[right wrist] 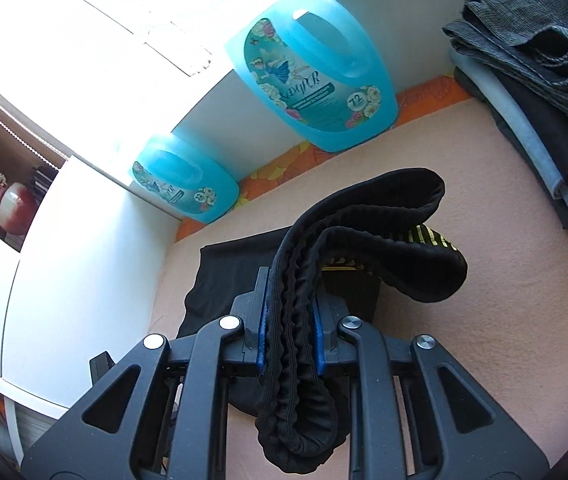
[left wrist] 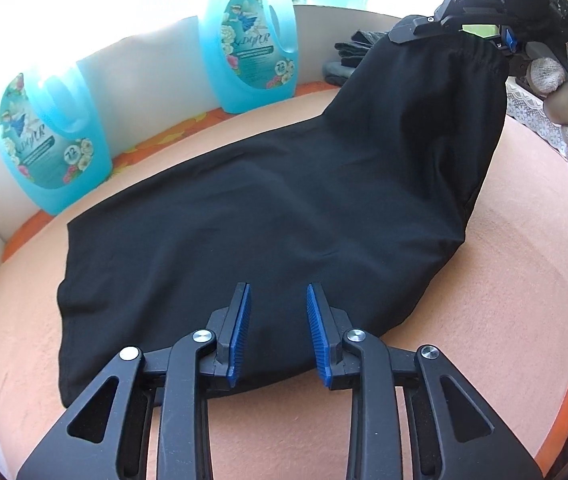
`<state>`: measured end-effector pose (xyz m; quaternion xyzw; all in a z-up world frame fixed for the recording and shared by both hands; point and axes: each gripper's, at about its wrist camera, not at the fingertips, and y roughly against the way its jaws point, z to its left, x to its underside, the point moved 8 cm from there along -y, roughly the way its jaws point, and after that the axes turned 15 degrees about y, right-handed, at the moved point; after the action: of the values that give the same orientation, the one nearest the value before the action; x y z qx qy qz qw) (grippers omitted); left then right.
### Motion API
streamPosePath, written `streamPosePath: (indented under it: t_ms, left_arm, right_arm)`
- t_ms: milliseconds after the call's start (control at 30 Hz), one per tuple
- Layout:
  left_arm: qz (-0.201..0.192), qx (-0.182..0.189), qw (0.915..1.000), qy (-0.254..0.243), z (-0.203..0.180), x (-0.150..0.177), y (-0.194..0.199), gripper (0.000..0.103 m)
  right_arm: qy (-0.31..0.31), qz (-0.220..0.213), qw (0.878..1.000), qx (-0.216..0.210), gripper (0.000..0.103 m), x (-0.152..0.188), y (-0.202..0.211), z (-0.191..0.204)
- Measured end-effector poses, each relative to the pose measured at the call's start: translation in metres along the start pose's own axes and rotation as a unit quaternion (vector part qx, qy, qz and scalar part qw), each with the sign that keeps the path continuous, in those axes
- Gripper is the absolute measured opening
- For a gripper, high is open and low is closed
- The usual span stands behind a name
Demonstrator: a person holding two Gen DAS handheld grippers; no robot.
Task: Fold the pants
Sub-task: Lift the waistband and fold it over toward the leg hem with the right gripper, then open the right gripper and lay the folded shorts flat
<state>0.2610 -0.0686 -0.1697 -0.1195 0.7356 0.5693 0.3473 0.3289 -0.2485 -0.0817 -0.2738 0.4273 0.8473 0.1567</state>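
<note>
The near hem of the black pants [left wrist: 267, 216] disappears under the left gripper [left wrist: 278, 332], so whether fabric and blue pads [left wrist: 239, 334] touch there cannot be told; the jaws stand apart with a clear gap and nothing between them, poised low over the near edge of the garment. The pants lie spread on the peach-coloured tabletop [left wrist: 464, 320], and from that flat part the cloth rises toward the far right, where the elastic waistband [left wrist: 480, 56] is lifted off the surface. In the right wrist view the right gripper [right wrist: 290, 320] is closed tight on the gathered waistband [right wrist: 364, 216], whose ribbed loop bulges out beyond the fingertips and also hangs down behind them, hiding most of the blue pads; a yellow-striped inner label shows only in part. Below the band, the rest of the pants is largely blocked by the gripper body. In the left wrist view the gloved hand [left wrist: 564, 92] gripping that tool is cut off at the frame edge. Beyond the pants, two blue detergent jugs [left wrist: 53, 140] [right wrist: 312, 76] stand against the white wall, and to the right of the pants, farther back, a stack of folded clothes [right wrist: 532, 92] sits partly out of frame.
</note>
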Motion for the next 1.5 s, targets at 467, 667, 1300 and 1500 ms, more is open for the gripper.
streamPosePath:
  t_ms: [467,667,1300,1500]
  left_arm:
    - [-0.023,-0.037,0.9954,0.086,0.098,0.015,0.034,0.029]
    - [-0.034,-0.035,0.9923,0.114,0.124,0.021,0.049,0.029]
    - [-0.046,-0.006,0.9837,0.174,0.147,0.034,0.061,0.03]
    - [-0.049,0.008,0.9821,0.181,0.135,0.029,0.06,0.047]
  right_arm:
    - [0.073,0.065,0.995,-0.017,0.018,-0.002,-0.122,0.107]
    - [0.13,0.112,0.985,-0.009,0.018,0.021,-0.184,0.158]
    - [0.211,0.147,0.962,-0.087,0.064,0.044,-0.212,0.227]
    - [0.213,0.105,0.968,-0.074,0.065,0.02,-0.163,0.199]
